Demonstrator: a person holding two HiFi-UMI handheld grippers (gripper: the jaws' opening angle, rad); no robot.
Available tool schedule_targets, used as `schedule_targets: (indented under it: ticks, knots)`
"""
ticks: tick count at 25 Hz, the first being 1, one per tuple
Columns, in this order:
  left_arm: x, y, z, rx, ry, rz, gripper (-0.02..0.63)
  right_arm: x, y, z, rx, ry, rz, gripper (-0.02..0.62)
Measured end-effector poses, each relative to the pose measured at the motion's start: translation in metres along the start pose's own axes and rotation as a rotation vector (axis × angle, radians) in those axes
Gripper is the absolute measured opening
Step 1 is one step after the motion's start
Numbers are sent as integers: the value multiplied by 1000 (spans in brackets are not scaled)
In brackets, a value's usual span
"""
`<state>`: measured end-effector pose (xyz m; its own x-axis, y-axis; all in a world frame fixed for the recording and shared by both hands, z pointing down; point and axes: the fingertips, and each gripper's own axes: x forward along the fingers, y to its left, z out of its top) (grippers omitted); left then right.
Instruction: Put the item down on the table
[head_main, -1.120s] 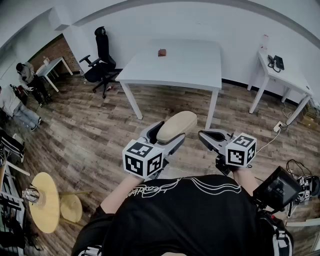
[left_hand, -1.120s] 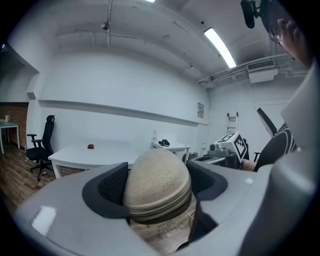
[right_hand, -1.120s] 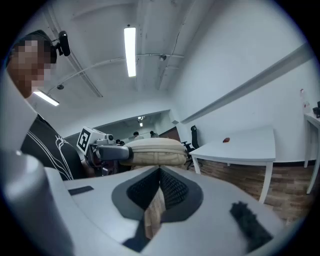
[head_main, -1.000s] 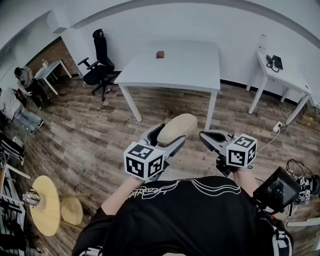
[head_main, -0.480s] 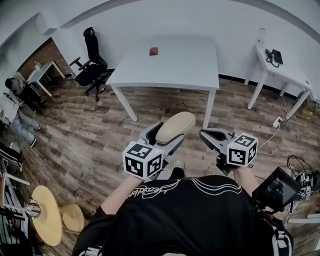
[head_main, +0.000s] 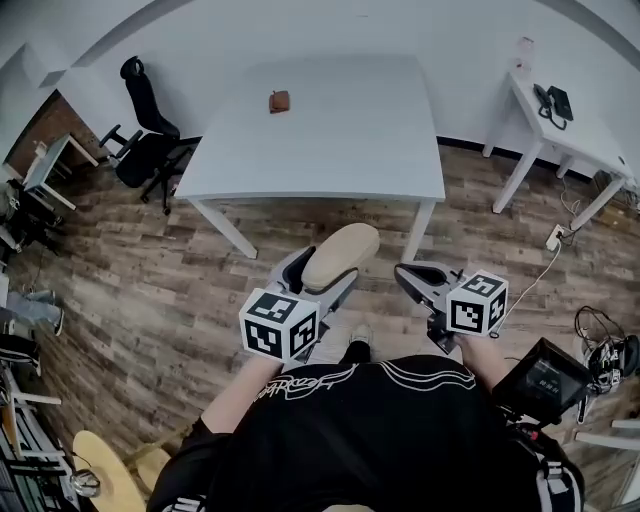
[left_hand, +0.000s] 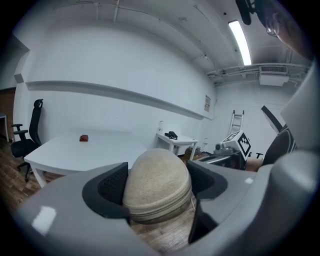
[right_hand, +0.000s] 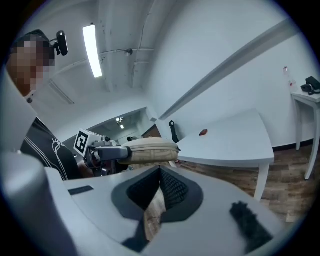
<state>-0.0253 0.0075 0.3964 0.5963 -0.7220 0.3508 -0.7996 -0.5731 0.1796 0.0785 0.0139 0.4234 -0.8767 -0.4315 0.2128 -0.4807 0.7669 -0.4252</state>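
Note:
A beige oval zipped case (head_main: 341, 254) hangs over the wooden floor, short of the white table (head_main: 330, 150). My left gripper (head_main: 322, 270) is shut on it, jaws set wide at either side. From the left gripper view the case (left_hand: 156, 170) fills the gap between the dark pads (left_hand: 112, 186), with the table (left_hand: 90, 150) beyond. My right gripper (head_main: 412, 277) is beside it on the right, shut and empty. The right gripper view has its pads (right_hand: 170, 190) meeting at the tips, with the case (right_hand: 147, 149) off to the left.
A small red-brown object (head_main: 279, 101) lies on the table's far side. A black office chair (head_main: 145, 130) stands at the left. At the right is a small white side table (head_main: 575, 140) with a phone (head_main: 552, 102). A cable and socket (head_main: 553, 240) lie on the floor.
The person has walked toward the white table, which is now nearer and more central. The left gripper still holds the case and the right stays shut.

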Motion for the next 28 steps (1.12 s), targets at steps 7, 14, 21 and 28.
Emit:
schedule_targets:
  ticks: [7,14,21,28]
  knots:
    - [90,115,38,-33,42,-6,373,91,-98,55,40,35,-55,8]
    - [150,174,71,0,26,-37,373,147,-151,89,40,70,-77,8]
    - [165,217,75,-10,6,4,373,159,-164,95,31,86,-98,8]
    - [193,251,51,11,65,64,373,167,-174,93,35,88,-83,8]
